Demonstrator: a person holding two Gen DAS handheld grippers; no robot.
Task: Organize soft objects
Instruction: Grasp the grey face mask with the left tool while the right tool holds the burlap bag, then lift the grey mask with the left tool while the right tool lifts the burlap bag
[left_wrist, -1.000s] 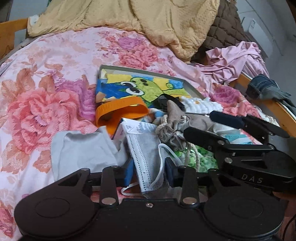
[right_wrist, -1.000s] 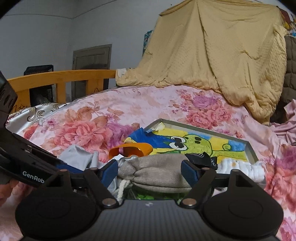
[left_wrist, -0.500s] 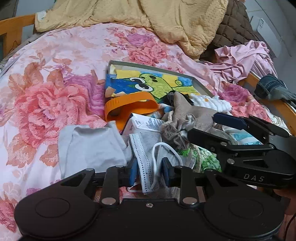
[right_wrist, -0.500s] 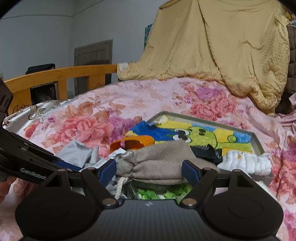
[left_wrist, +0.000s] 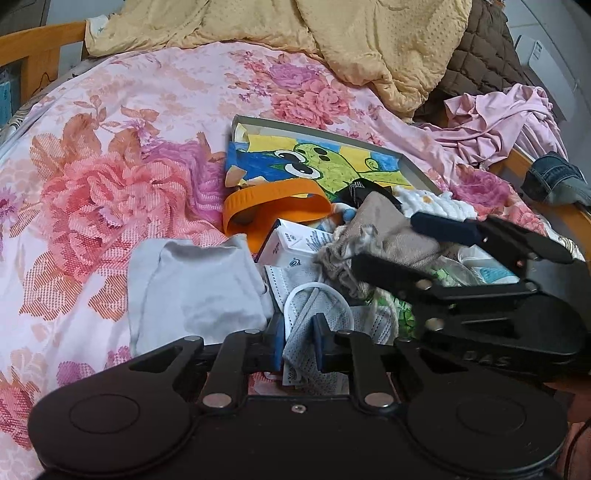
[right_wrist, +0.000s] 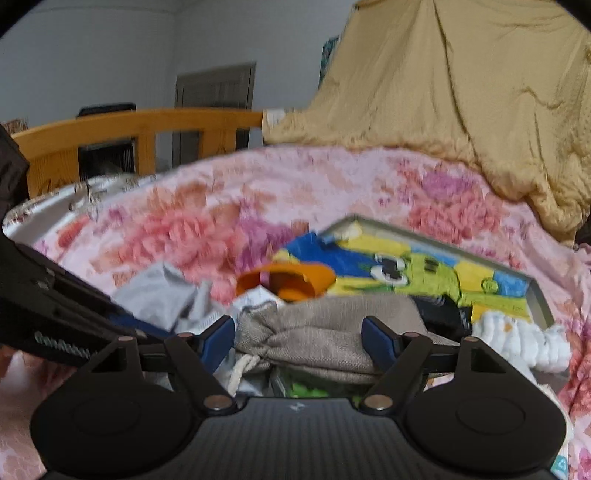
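A heap of soft things lies on the floral bedspread. My left gripper is shut on a grey face mask with a white ear loop. To its left lies a grey cloth. My right gripper is open, its fingers on either side of a beige drawstring pouch. In the left wrist view the right gripper straddles the pouch. A white fluffy cloth lies right of the pouch.
A framed cartoon picture lies flat beyond the heap, with an orange band and a white carton on its near edge. A yellow blanket, brown quilt and pink garment are piled behind. A wooden bed rail runs along the left.
My left gripper has closed its fingers onto the face mask. The right gripper has moved closer to the pouch and stays open around it.
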